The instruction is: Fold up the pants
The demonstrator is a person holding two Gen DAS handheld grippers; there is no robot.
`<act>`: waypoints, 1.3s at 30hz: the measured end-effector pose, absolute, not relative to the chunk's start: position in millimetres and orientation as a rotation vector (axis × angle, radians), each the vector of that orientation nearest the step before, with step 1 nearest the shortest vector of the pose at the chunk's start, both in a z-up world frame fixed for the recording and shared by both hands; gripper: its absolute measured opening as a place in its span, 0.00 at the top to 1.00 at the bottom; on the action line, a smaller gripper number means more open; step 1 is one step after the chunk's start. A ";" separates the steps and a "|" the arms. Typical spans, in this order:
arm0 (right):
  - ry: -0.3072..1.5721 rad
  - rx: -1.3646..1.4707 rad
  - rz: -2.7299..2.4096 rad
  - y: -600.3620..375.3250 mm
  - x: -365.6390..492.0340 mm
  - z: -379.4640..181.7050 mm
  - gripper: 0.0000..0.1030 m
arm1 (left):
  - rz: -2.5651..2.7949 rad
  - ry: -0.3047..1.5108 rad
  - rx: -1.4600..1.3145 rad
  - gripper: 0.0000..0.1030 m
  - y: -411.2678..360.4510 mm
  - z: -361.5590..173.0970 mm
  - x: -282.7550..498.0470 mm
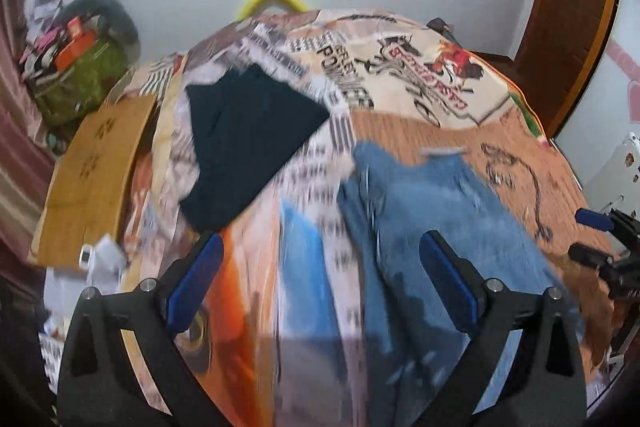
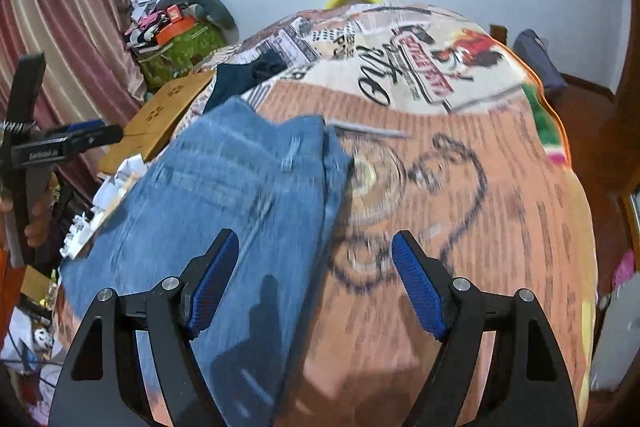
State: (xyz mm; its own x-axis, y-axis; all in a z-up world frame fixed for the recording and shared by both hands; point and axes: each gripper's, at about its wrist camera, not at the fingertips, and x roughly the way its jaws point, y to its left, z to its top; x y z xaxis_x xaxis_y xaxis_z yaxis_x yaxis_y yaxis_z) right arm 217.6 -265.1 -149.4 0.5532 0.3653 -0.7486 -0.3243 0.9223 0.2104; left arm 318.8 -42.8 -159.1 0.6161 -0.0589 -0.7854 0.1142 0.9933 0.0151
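Blue jeans (image 1: 432,227) lie spread on the printed bedspread (image 1: 400,131); in the right wrist view the jeans (image 2: 224,195) lie left of centre on the bedspread (image 2: 500,187). My left gripper (image 1: 320,279) is open and empty, hovering above the jeans' left edge. My right gripper (image 2: 316,283) is open and empty, above the jeans' right edge. The right gripper also shows at the far right of the left wrist view (image 1: 592,235). The left gripper shows at the left of the right wrist view (image 2: 80,135). Both views are motion-blurred.
A folded dark garment (image 1: 248,143) lies on the bed at the back left. A cardboard box (image 1: 92,183) and a green bag of clutter (image 1: 80,79) stand left of the bed. A wooden door (image 1: 572,39) is at the right. A pink curtain (image 2: 60,39) hangs at left.
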 end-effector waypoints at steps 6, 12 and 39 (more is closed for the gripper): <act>0.920 0.086 0.423 -251.1 279.0 -165.3 0.29 | -0.159 0.946 0.021 0.09 -58.0 -182.3 380.1; 1.039 0.158 0.478 -232.9 332.9 -200.7 0.56 | -0.269 1.084 -0.005 0.47 -74.6 -226.3 412.2; 0.952 -0.032 0.547 -206.9 277.1 -152.7 0.60 | -0.296 1.046 -0.018 0.56 -74.9 -183.7 365.4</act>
